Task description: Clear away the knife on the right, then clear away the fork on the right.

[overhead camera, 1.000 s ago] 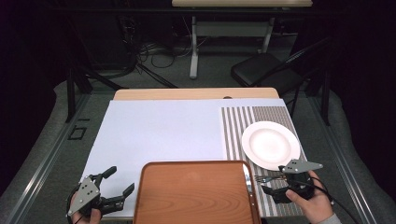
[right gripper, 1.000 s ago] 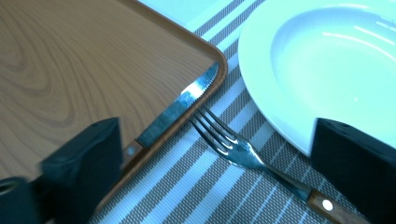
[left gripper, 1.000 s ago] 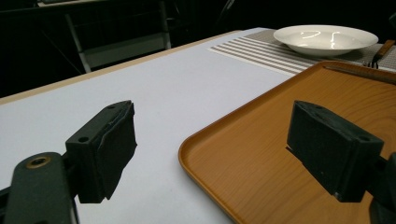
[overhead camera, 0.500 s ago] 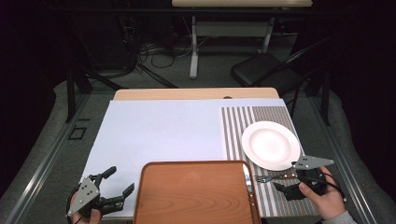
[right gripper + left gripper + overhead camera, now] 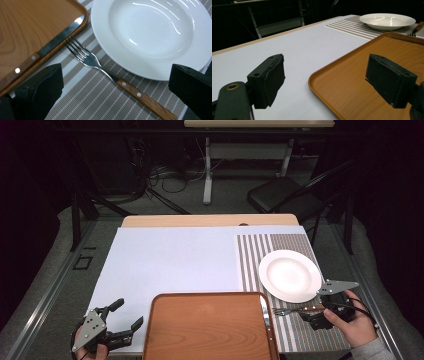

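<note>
Fork [image 5: 107, 72] with a wooden handle lies on the striped placemat [image 5: 290, 245], between the white plate [image 5: 290, 275] and the wooden tray [image 5: 210, 327], tines toward the tray, where a knife [image 5: 50, 46] rests along the rim. Right gripper [image 5: 320, 312] hangs over the handle, fingers wide, likely lined up to pinch it. Left gripper [image 5: 117, 322] waits beside the tray on the worktop [image 5: 170, 260], fingers also wide and empty.

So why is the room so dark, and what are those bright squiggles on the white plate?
High view: light falls on the table alone, surroundings near black. Right gripper view: the squiggles are lamp glare on the glossy round white plate; its near black jaws look soft. Left gripper view: similar streaks.
</note>
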Demonstrator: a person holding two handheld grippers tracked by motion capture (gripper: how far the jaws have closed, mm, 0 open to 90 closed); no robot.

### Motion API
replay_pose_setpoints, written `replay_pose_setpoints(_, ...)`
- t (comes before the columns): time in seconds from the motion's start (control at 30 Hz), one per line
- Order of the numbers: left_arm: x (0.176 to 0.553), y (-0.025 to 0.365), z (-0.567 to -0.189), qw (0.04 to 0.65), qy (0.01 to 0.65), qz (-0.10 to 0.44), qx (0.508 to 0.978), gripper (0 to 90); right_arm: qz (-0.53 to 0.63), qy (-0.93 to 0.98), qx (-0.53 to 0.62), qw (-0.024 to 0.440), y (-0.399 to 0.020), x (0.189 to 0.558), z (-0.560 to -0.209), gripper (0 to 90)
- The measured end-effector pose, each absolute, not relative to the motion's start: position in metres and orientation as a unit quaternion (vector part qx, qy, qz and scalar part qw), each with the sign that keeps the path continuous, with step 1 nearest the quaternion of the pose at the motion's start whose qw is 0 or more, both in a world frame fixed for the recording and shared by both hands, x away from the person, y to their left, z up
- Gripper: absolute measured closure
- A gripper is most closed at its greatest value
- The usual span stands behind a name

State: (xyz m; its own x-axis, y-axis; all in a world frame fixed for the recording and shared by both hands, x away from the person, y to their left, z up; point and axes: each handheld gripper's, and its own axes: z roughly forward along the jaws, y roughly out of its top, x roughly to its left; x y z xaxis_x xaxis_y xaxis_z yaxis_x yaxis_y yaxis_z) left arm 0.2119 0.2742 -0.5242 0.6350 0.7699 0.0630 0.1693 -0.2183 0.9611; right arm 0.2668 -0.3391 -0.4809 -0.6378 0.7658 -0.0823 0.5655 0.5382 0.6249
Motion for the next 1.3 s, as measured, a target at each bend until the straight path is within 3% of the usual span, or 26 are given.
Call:
replay_pose_setpoints(0.37,0.212,0.274,-0.525,0.536,0.324,0.279,0.728,15.7,0.196,0.93,0.254,0.179,-0.344,0.276,-0.478,0.0)
replay_pose_setpoints(0.7,0.212,0.274,-0.525,0.536,0.324,0.277,0.729,15.7,0.182,0.945,0.214,0.167,-0.341,0.28,-0.482,0.8)
replay_pose_setpoints(0.87,0.213,0.275,-0.525,0.536,0.325,0.278,0.728,15.7,0.158,0.952,0.19,0.179,-0.336,0.28,-0.484,9.6)
replay_pose_setpoints(0.97,0.213,0.274,-0.525,0.535,0.325,0.277,0.729,15.7,0.143,0.96,0.16,0.178,-0.335,0.28,-0.486,20.4)
replay_pose_setpoints(1.03,0.213,0.274,-0.525,0.535,0.325,0.277,0.729,15.7,0.128,0.967,0.137,0.171,-0.334,0.28,-0.487,32.2)
replay_pose_setpoints(1.13,0.213,0.274,-0.525,0.535,0.324,0.276,0.73,15.7,0.109,0.971,0.118,0.175,-0.334,0.279,-0.488,40.7)
replay_pose_setpoints(1.3,0.213,0.275,-0.525,0.535,0.325,0.277,0.729,15.7,0.094,0.974,0.095,0.184,-0.332,0.278,-0.49,46.4)
